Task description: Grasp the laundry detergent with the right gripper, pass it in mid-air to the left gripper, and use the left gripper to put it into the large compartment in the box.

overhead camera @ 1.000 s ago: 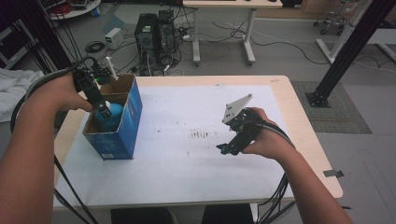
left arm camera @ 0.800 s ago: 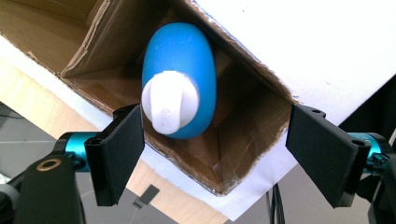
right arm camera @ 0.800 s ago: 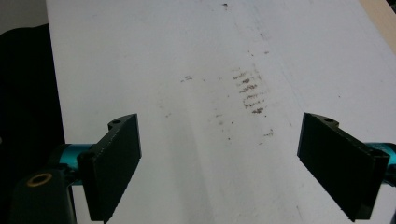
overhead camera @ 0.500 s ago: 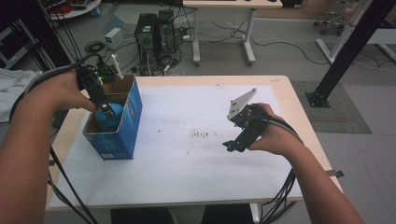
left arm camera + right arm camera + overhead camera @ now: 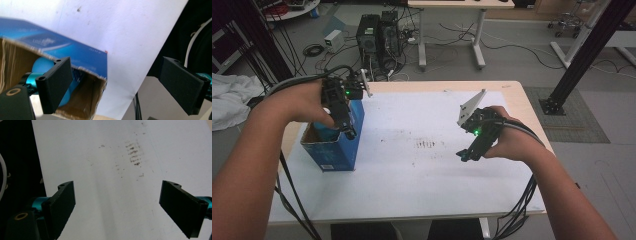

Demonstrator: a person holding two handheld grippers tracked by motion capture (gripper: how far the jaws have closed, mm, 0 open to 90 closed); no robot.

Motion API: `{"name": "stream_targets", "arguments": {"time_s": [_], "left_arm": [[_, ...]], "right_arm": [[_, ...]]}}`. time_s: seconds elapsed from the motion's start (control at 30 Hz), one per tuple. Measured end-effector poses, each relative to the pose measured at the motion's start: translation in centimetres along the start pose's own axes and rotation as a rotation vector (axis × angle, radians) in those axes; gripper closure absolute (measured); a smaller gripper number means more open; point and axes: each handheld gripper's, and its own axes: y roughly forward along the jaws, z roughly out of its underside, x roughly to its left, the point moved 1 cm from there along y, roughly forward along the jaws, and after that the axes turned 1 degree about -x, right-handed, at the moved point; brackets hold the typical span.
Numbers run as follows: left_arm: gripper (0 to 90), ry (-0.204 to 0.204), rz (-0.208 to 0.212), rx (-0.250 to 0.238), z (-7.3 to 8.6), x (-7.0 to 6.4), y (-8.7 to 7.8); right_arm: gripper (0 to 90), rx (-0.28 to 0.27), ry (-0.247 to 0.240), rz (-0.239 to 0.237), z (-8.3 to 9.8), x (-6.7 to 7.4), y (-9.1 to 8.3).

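High view first: the left gripper (image 5: 343,116) hangs over the near right corner of the open blue cardboard box (image 5: 333,145), which stands at the left side of the white table sheet (image 5: 412,175). Its jaws have just been opening and nothing is pinched between them. Over on the right, the right gripper (image 5: 468,151) hovers low above the bare sheet, well apart from the box, jaws spread and empty. The risk, as I read it: the left gripper's lower jaw sits close to the box rim, so any sideways drift could catch the cardboard and shove or tip the box toward the table's left edge, which is near.

Left gripper view now: jaws stand wide, one pad over the box mouth, the other out past the table edge. Inside the box lies a light blue rounded object (image 5: 42,67), partly hidden behind the jaw; what it is I cannot tell. It lies loose in there, nobody gripping it. The torn, ragged box rim (image 5: 97,82) looks soft, so a clipped flap could fold inward onto the object.

Right gripper view: two black pads wide apart, nothing held, scuff marks (image 5: 133,151) on the sheet ahead. Little danger here, barring a dip that scrapes the paper.
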Motion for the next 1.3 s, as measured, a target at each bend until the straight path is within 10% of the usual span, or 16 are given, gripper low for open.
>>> {"name": "stream_targets", "arguments": {"time_s": [0.47, 1.3], "left_arm": [[4.9, 0.183, 0.005, 0.062, -3.5, -2.6, 3.0], [4.9, 0.272, 0.025, 0.038, -5.0, -3.0, 6.3]], "right_arm": [[12.7, 0.081, -0.025, -0.049, -0.3, -0.8, 1.0], [12.7, 0.238, -0.055, -0.068, -0.2, -2.2, 3.2]]}}
